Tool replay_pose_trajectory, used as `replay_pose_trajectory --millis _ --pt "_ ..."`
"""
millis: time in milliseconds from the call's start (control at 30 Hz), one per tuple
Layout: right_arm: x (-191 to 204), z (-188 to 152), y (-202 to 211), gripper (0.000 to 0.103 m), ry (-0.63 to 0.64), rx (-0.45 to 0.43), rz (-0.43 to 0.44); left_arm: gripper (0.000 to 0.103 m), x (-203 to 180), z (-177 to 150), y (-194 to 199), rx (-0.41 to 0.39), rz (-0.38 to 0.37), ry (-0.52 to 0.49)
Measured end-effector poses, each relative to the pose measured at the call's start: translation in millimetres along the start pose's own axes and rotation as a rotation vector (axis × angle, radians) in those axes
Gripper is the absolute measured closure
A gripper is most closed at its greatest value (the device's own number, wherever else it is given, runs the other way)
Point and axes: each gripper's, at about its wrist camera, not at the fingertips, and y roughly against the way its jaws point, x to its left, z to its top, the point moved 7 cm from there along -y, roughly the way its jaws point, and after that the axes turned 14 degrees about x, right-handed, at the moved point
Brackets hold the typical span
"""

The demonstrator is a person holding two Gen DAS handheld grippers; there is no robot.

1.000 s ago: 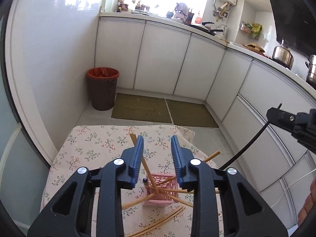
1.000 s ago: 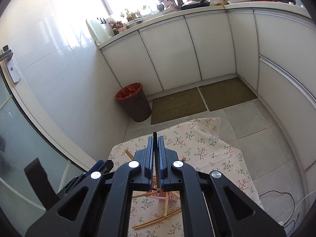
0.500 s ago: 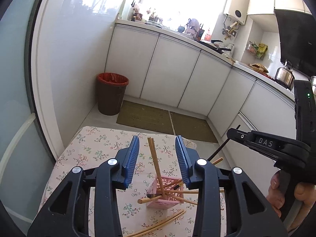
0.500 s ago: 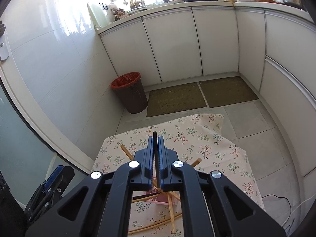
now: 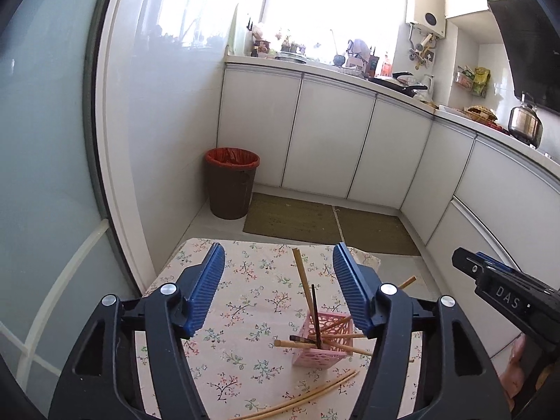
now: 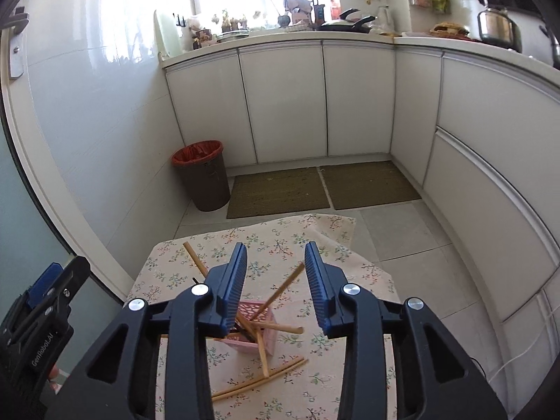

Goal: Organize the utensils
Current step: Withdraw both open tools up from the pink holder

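Note:
A pink lattice basket (image 5: 320, 351) (image 6: 267, 344) stands on the floral tablecloth (image 5: 245, 301) (image 6: 350, 360). Several wooden chopsticks lean out of it at angles, and a dark chopstick (image 5: 314, 309) stands among them. Two more wooden chopsticks (image 5: 308, 397) (image 6: 260, 379) lie on the cloth in front of the basket. My left gripper (image 5: 278, 255) (image 6: 68, 273) hovers above and behind the basket, its jaws opening, nothing between them. My right gripper (image 6: 275, 255) (image 5: 463, 260) hangs over the basket, jaws opening too and holding nothing.
A brown bin with a red liner (image 5: 231, 182) (image 6: 203, 175) stands on the floor by the wall past the table's far edge. Two green mats (image 6: 322, 189) lie before the white cabinets (image 5: 332, 140). A glass door frame runs along the left.
The right gripper was shut on the dark chopstick; it has let go and the chopstick now stands in the basket. The left gripper's jaws have spread wider and it has risen.

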Motion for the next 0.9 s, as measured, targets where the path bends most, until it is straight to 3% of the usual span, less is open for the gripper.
replay_pose_trajectory --millis 333,567,700,900 --pt "-37 -47 29 0.047 -0.042 -0.004 -0.062 0.022 -23 -30 27 0.011 0.041 -0.052" --pt "-55 -76 40 0.025 -0.080 0.000 -0.097 0.015 -35 -58 35 0.042 0.055 -0.090" --pt "-65 -96 43 0.018 -0.105 0.018 -0.113 0.009 -37 -67 46 0.040 0.066 -0.099" --pt "-76 -118 50 0.012 -0.163 0.031 -0.094 0.007 -40 -80 54 0.052 0.081 -0.116"
